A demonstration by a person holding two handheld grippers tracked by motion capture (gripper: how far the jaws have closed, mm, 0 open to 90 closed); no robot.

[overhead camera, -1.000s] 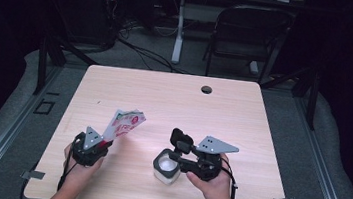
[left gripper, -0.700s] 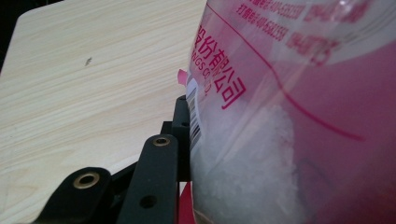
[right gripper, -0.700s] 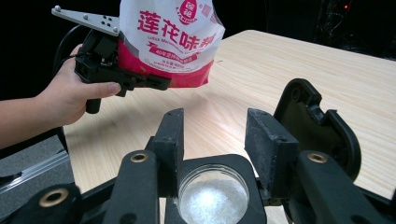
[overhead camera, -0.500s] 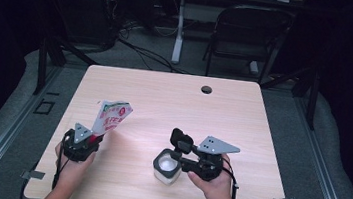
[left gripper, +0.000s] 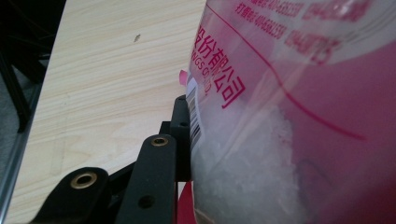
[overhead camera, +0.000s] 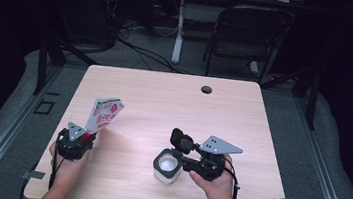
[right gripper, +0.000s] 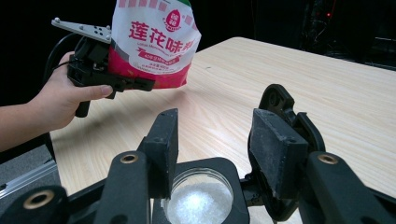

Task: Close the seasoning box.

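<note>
My left gripper is shut on the lower end of a red and white pouch and holds it upright above the table's left side. White granules show through the pouch against the one jaw in sight. A small jar of white powder stands near the front edge, its black flip lid swung open. My right gripper straddles the jar. Its jaws have just been opening, and the pads stand off the jar's black collar.
The wooden table has a round cable hole near its far edge. A black chair and cables lie on the floor beyond. The table's front edge runs just under both hands.
My left gripper has carried the pouch to the left, away from the jar. The right hand and the jar have stayed where they were.
</note>
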